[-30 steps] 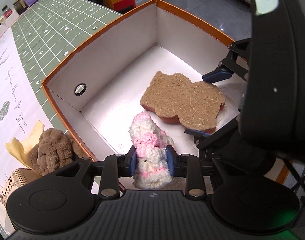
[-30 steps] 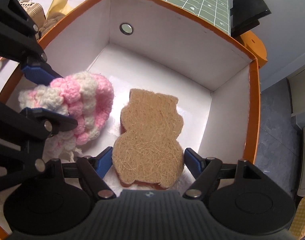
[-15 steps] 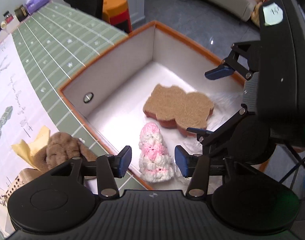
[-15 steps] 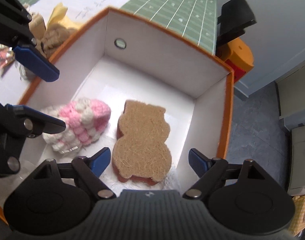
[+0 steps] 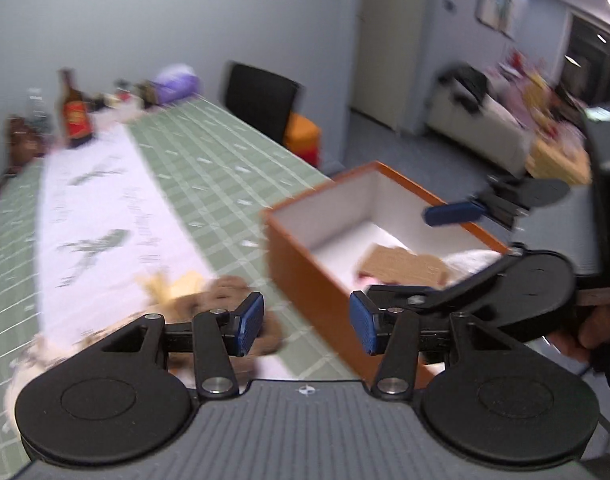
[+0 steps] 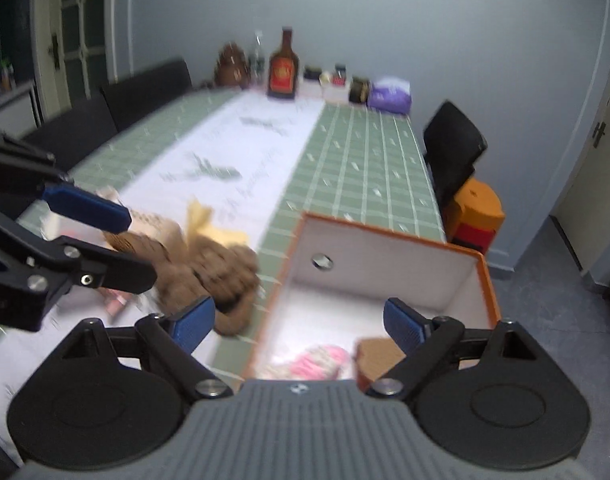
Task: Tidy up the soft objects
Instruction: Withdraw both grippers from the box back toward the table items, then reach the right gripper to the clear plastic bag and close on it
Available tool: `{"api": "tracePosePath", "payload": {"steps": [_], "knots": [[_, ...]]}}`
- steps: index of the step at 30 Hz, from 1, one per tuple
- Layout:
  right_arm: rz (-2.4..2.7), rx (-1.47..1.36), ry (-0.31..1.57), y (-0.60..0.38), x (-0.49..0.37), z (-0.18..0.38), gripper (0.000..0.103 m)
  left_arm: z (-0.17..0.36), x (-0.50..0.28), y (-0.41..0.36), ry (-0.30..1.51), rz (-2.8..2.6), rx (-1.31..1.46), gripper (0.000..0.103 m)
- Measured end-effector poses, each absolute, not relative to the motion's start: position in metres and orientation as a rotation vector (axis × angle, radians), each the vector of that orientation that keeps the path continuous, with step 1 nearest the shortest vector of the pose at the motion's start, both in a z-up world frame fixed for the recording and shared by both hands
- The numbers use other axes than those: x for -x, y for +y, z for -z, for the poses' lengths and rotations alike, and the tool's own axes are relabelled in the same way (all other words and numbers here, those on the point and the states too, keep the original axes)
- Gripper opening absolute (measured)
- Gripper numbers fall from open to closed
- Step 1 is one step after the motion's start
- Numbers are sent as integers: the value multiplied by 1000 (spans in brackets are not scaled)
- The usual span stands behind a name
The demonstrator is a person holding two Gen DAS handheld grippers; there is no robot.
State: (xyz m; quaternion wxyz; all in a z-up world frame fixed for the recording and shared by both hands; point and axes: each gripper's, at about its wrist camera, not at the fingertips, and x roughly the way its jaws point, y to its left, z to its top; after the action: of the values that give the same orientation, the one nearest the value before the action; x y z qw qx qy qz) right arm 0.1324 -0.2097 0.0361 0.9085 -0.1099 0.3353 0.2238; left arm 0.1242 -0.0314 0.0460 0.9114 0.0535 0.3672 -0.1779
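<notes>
An orange box (image 5: 305, 272) (image 6: 489, 280) with white inside walls stands on the table. In it lie a tan fibre pad (image 5: 405, 266) (image 6: 375, 354) and a pink-and-white crocheted piece (image 6: 317, 362). A brown plush (image 5: 229, 292) (image 6: 221, 276) lies on the table left of the box, beside a yellow cloth (image 5: 181, 282) (image 6: 209, 224). My left gripper (image 5: 307, 326) is open and empty, lifted above the table between the plush and the box. My right gripper (image 6: 299, 320) hangs above the box's near edge, its jaws still opening with nothing between them.
The long table has a green checked cloth (image 6: 369, 152) and a white runner (image 5: 105, 208). Bottles and jars (image 6: 283, 66) and a purple pack (image 6: 389, 94) stand at its far end. A black chair (image 6: 453, 148) and an orange stool (image 6: 479, 210) are to the right.
My left gripper let go of the crocheted piece in the box. Both grippers rose out of the box and tilted up, so the table and room now show. The right jaws widened.
</notes>
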Motion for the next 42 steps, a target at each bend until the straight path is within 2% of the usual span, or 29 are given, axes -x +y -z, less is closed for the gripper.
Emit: {"api": "tracePosePath", "payload": {"steps": [8,17,22,24,27,32,36,42], "knots": [[-547,130,570,-153,-89,-16,91,-20,-82,40,648,110,-3,59],[-497,61,631,-114,-93,43,91,35,-58,96,638,-34,120,59],[-464,56,670,-102,-107,62,91,59,-60,103,663,-67,97,65],[-457,57,678,-98,-111,66,91,64,-63,104,662,-73,112,76],[-470,56,688,-92,-116,70,91,71,-68,111,657,-84,169,81],[-543,65,672,-75,-115,68,91,67,-69,127,661,-138,226,81],[-616,96,658,-48,-118,67,91,60,-65,141,701,-264,180,73],[-724,163,642,-5,-125,72,91,58,-60,169,725,-343,206,73]]}}
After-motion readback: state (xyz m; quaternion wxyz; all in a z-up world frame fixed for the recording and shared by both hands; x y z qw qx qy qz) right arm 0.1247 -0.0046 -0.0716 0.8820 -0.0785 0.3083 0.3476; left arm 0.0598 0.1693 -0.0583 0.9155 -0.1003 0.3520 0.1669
